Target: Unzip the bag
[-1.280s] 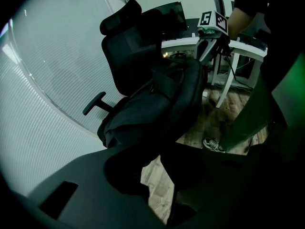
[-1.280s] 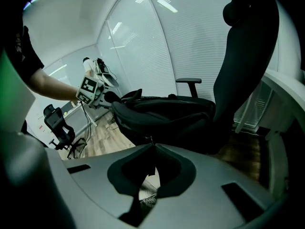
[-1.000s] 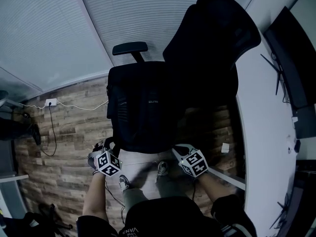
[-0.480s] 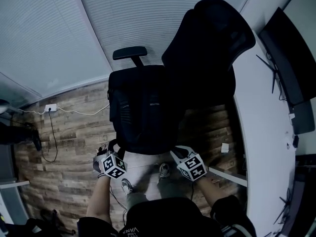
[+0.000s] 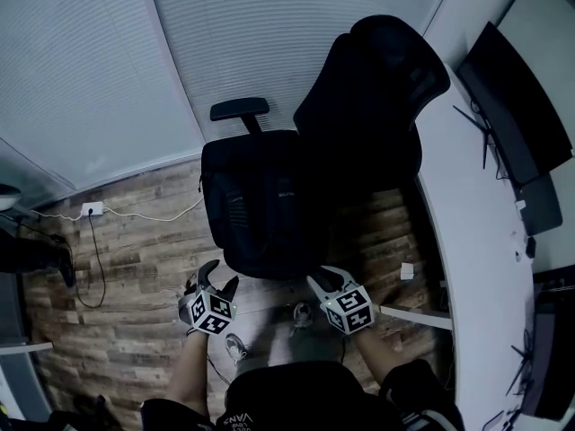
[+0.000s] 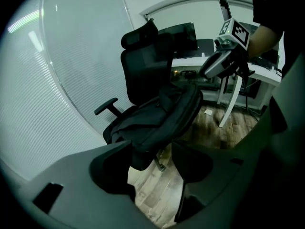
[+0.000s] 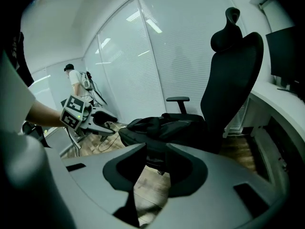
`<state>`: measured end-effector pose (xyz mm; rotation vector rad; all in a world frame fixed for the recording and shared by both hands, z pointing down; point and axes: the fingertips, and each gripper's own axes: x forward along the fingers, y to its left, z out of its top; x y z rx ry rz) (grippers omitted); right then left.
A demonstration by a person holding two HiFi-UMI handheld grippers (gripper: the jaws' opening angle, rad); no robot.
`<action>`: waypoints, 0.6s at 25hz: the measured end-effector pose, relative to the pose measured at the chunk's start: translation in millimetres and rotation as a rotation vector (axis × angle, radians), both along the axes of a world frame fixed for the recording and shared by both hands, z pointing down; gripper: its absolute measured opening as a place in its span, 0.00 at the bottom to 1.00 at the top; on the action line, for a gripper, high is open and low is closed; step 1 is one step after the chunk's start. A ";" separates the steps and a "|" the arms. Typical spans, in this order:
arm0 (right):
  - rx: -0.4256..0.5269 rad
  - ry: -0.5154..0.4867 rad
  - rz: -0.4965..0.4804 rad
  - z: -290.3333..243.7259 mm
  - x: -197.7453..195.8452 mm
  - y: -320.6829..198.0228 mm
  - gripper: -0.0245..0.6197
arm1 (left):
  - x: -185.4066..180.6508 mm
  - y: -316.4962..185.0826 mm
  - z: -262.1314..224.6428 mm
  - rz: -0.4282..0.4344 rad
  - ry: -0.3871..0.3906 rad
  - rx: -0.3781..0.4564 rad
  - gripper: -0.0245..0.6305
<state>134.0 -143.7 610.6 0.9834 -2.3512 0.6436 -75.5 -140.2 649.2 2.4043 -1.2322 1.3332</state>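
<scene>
Black bag (image 5: 262, 203) lies flat on the seat of a black office chair (image 5: 373, 88), filling most of the seat; its zip is too dark to make out in any view. Left gripper (image 5: 218, 277) is at the near left corner of the seat, just short of the bag, jaws spread wide. Its own view shows only plank floor (image 6: 152, 194) and the chair base in the gap, nothing gripped. Right gripper (image 5: 320, 280) is at the near right corner, also close to the bag's edge; contact can't be confirmed from the head view. Its jaws are parted too, gap empty, with the bag sitting beyond the tips in its own view. So both grippers flank the near end of the bag, one per side, neither clamped on anything. Each shows up in the other's camera, held level with the seat and pointing in toward the bag. The chair's backrest stands upright on the far side of the bag, with the armrest (image 5: 239, 109) sticking out to the left. A white desk (image 5: 476, 241) runs along the right with a dark monitor (image 5: 510, 97) on it. A white cable (image 5: 144, 215) trails from a wall socket (image 5: 92, 185) at the far left, along the base of the slatted blinds (image 5: 225, 34). The person's shoes show on the floor between the two grippers.
</scene>
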 end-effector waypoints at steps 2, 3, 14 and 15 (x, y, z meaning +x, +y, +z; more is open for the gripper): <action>0.018 -0.014 0.026 -11.7 -8.5 3.8 0.20 | -1.3 3.0 -15.7 -0.004 0.032 0.038 0.43; 0.027 -0.022 0.040 -17.5 -12.4 5.7 0.20 | -1.8 4.8 -24.3 -0.008 0.049 0.059 0.43; 0.139 -0.132 0.150 -91.9 -60.1 24.5 0.20 | -10.6 37.7 -121.7 -0.057 0.272 0.220 0.42; 0.152 -0.140 0.153 -98.8 -64.5 27.1 0.20 | -12.1 41.2 -128.8 -0.055 0.283 0.232 0.41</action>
